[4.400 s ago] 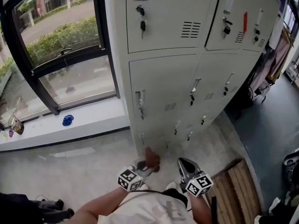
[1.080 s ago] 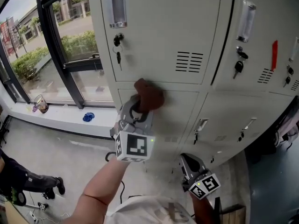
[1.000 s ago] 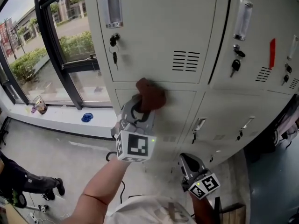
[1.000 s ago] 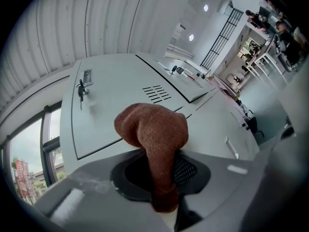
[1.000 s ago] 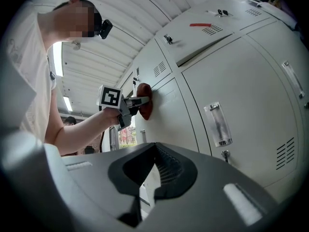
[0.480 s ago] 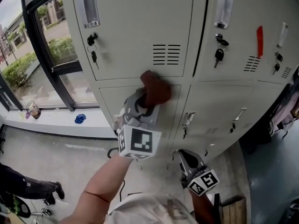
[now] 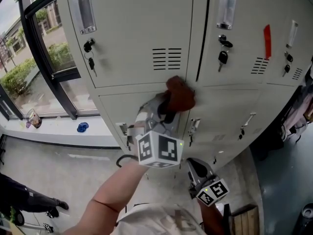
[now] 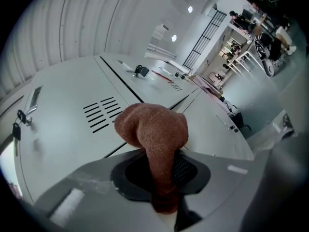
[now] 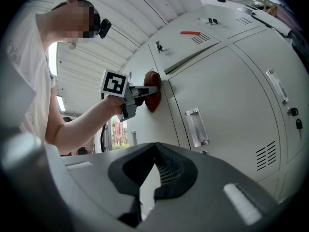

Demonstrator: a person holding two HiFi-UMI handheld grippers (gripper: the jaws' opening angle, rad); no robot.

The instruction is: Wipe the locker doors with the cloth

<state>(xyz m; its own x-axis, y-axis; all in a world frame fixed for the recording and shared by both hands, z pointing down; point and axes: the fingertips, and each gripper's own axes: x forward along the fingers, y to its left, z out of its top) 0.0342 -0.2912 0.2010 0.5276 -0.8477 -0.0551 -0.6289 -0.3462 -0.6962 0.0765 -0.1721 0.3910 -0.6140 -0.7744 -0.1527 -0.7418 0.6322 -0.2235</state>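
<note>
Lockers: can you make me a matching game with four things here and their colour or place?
Things:
1 cloth
2 right gripper
3 strip
4 key

Matches:
A red
B hanging under a lock
C brown, pinched by the left gripper
D empty, held down low

Pairs: 1-C, 2-D, 3-A, 4-B

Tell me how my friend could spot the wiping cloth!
Find the wall of pale grey lockers beside the big window. Just below the slotted vent on the upper left door, the left gripper holds a bunched cloth against the metal. It's the only fuzzy reddish-brown thing there.
</note>
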